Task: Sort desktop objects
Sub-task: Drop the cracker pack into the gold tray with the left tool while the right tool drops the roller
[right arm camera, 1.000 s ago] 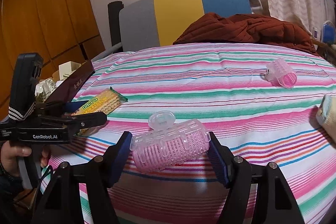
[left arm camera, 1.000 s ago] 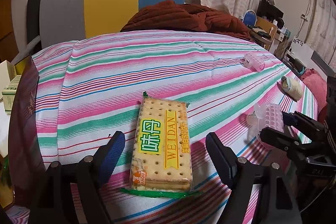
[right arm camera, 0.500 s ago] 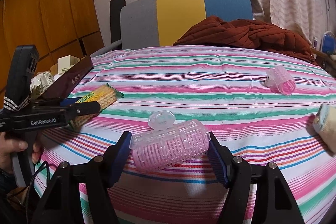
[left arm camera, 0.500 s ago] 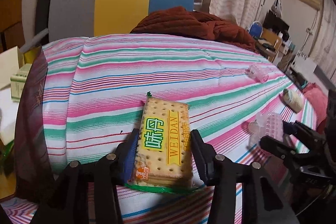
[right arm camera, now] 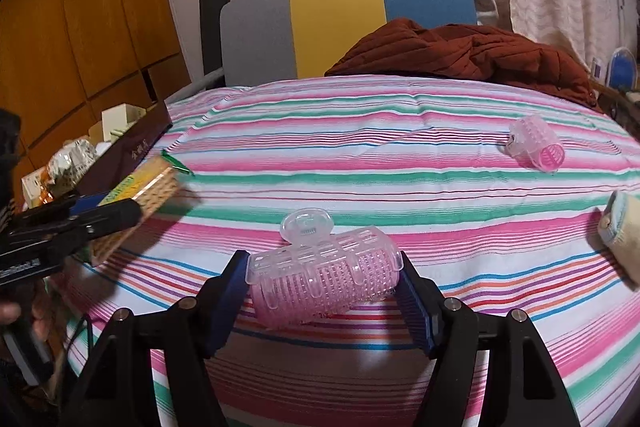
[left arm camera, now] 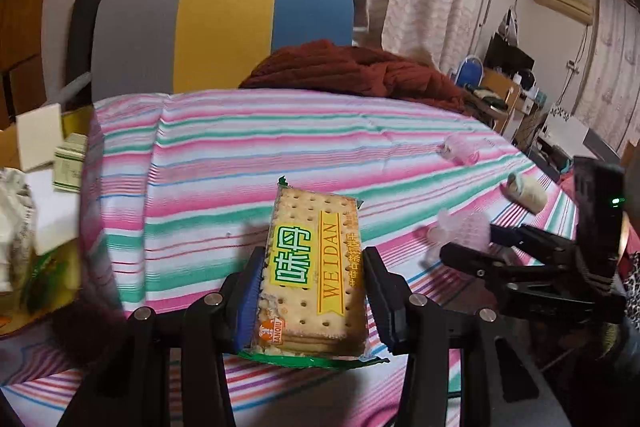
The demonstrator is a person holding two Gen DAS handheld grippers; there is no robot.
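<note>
My left gripper (left arm camera: 314,291) points forward over the striped cloth (left arm camera: 224,163), its pads pressed on both long sides of the cracker packet (left arm camera: 314,267), which is lifted and throws a shadow below. A second ago those fingers stood wide around it as it lay flat. My right gripper (right arm camera: 322,283) clamps the pink hair roller (right arm camera: 322,281) end to end, as before. Ahead lie another roller (right arm camera: 536,143) and a cream roll (right arm camera: 624,231); a dark box (right arm camera: 136,151) stands at the left edge, a red blanket (right arm camera: 472,55) behind.
</note>
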